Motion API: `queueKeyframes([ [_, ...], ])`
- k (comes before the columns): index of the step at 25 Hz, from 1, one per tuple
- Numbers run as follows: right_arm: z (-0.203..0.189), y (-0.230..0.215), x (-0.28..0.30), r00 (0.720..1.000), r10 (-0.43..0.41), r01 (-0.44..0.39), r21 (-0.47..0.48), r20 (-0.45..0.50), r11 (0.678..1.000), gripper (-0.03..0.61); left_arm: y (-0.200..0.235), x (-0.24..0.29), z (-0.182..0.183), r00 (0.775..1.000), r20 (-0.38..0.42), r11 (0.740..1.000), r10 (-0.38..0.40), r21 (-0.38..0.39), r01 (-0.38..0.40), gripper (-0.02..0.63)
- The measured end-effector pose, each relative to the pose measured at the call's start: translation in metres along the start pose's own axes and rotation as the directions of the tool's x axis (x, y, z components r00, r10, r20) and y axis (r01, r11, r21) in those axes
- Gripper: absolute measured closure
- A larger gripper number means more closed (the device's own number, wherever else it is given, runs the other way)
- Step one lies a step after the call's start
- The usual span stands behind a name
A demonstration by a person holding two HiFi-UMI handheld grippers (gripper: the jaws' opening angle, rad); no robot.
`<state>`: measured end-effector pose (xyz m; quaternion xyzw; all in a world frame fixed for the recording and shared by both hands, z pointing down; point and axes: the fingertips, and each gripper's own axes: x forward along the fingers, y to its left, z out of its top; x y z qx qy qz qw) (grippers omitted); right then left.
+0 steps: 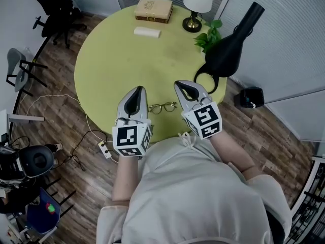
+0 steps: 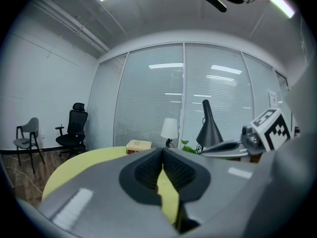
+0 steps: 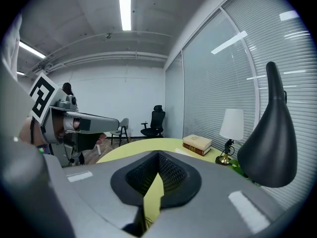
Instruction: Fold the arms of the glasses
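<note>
A pair of thin-rimmed glasses (image 1: pixel 162 107) lies on the round yellow-green table (image 1: pixel 111 70), close to its near edge. I cannot tell how its arms stand. My left gripper (image 1: pixel 136 91) hovers just left of the glasses, and my right gripper (image 1: pixel 184 86) just to their right. Both point away from me across the table. In the left gripper view the left gripper (image 2: pixel 162 155) has its pads together with nothing between them. The right gripper view shows the right gripper (image 3: pixel 158 157) likewise shut and empty. Neither gripper touches the glasses.
At the table's far side lie a tan book (image 1: pixel 153 9) and a small white case (image 1: pixel 147 32). A white-shaded lamp (image 1: pixel 198 4), a green plant (image 1: pixel 209 34) and a tall black vase (image 1: pixel 231 47) stand at the right. Chairs (image 1: pixel 56 11) and cables (image 1: pixel 76 151) are on the floor to the left.
</note>
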<state>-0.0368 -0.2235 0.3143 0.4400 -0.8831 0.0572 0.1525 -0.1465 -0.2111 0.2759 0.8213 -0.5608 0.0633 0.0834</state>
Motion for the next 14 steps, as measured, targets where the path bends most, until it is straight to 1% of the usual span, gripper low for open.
queueKeyframes([
  [7,-0.002,0.008,-0.001,1.0,-0.006,0.006,-0.02,-0.018,1.0,0.581,0.001,-0.006,-0.005,1.0,-0.008,1.0,-0.002,-0.01,0.002,0.607],
  [14,-0.005,0.008,-0.011,1.0,-0.018,0.018,-0.021,-0.005,1.0,0.581,-0.006,-0.009,-0.012,1.0,-0.013,1.0,-0.001,0.002,0.001,0.606],
])
